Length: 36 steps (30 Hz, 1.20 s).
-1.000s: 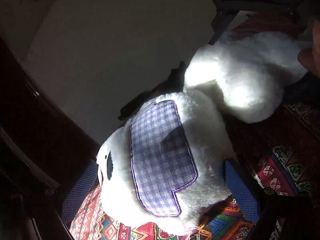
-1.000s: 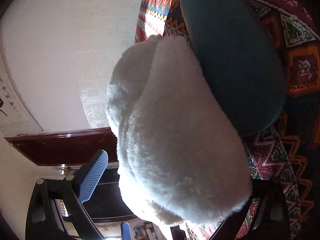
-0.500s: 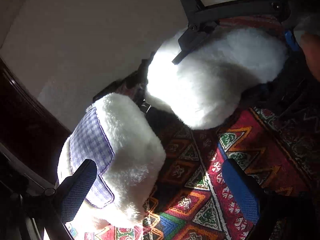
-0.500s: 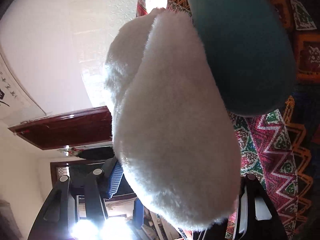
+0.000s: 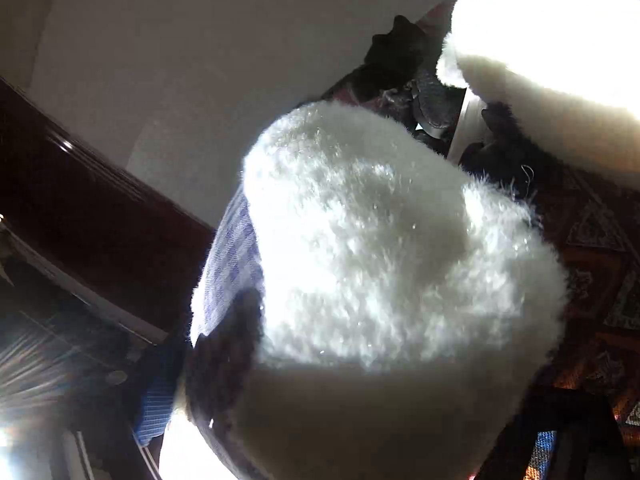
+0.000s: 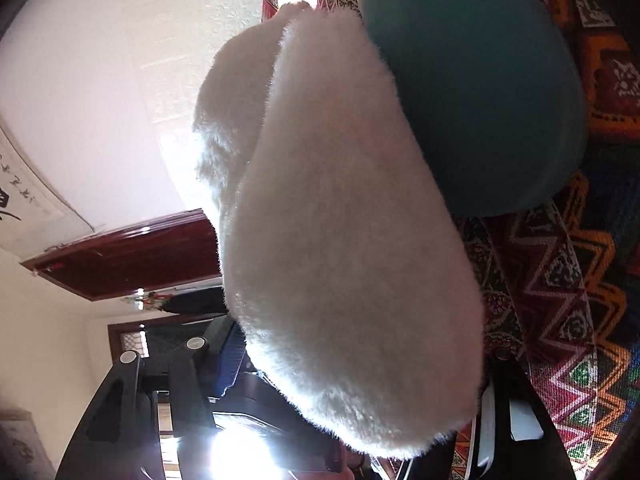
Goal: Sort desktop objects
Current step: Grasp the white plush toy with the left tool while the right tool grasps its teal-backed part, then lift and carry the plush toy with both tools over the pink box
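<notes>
A fluffy white plush toy (image 6: pixel 344 240) is seen lying long from top to bottom, beside a smooth teal cushion (image 6: pixel 480 80) on a zigzag cloth (image 6: pixel 560 300). Its checked purple patch (image 5: pixel 232 264) is turned left. How the jaws of either gripper stand cannot be told.

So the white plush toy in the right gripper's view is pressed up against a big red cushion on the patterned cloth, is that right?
Not quite: the cushion is teal, not red. The right wrist view shows the white plush toy lying against it, over the patterned cloth, just as you said.
</notes>
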Motion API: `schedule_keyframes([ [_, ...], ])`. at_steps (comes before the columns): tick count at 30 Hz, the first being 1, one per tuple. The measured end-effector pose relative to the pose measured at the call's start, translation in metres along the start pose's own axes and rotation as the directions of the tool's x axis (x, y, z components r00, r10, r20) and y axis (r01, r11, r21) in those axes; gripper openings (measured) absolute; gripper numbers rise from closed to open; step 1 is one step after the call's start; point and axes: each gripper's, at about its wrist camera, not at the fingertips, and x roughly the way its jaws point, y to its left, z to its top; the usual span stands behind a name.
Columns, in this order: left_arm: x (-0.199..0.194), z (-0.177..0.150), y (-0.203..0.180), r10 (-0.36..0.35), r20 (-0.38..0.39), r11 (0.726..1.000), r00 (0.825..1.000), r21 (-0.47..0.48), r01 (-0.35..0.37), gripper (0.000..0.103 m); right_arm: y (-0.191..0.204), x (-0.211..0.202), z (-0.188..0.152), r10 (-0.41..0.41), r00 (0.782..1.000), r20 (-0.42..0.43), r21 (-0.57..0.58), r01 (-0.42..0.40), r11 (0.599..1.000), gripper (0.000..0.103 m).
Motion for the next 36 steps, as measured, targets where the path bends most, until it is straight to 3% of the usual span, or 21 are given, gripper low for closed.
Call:
schedule_keyframes([
  [5, -0.035, 0.001, 0.033, -0.092, 0.046, 0.986, 0.995, -0.136, 0.097, 0.077, 0.037, -0.007, -0.004, -0.040, 0.999, 0.031, -0.123, 0.044, 0.991, 0.054],
  [11, -0.110, 0.006, 0.063, -0.064, 0.193, 0.969, 0.979, -0.223, 0.107, 0.077, 0.077, -0.019, -0.012, 0.017, 1.000, 0.020, -0.208, -0.013, 0.978, 0.054],
  [16, -0.172, 0.026, 0.081, -0.029, 0.322, 0.961, 0.946, -0.251, 0.114, 0.078, 0.126, -0.067, -0.030, 0.062, 0.995, 0.084, -0.339, -0.030, 0.940, 0.053],
  [20, -0.224, 0.038, 0.093, 0.007, 0.412, 0.950, 0.911, -0.286, 0.122, 0.078, 0.163, -0.128, -0.066, 0.114, 0.979, 0.166, -0.475, -0.022, 0.880, 0.053],
  [24, -0.272, 0.054, 0.095, 0.025, 0.512, 0.944, 0.859, -0.294, 0.148, 0.078, 0.179, -0.192, -0.122, 0.178, 0.954, 0.240, -0.595, 0.000, 0.804, 0.051],
  [28, -0.336, 0.062, 0.080, 0.021, 0.625, 0.946, 0.780, -0.264, 0.186, 0.079, 0.185, -0.250, -0.176, 0.258, 0.917, 0.303, -0.672, 0.013, 0.741, 0.050],
  [32, -0.387, 0.077, 0.045, -0.001, 0.713, 0.958, 0.701, -0.199, 0.204, 0.079, 0.185, -0.321, -0.191, 0.341, 0.866, 0.365, -0.693, 0.009, 0.721, 0.048],
  [34, -0.405, 0.093, 0.033, -0.034, 0.747, 0.960, 0.664, -0.160, 0.229, 0.079, 0.181, -0.357, -0.196, 0.383, 0.835, 0.394, -0.699, 0.001, 0.715, 0.041],
  [36, -0.422, 0.109, 0.020, -0.068, 0.779, 0.960, 0.624, -0.119, 0.252, 0.080, 0.174, -0.391, -0.194, 0.431, 0.806, 0.406, -0.702, -0.028, 0.712, 0.019],
])
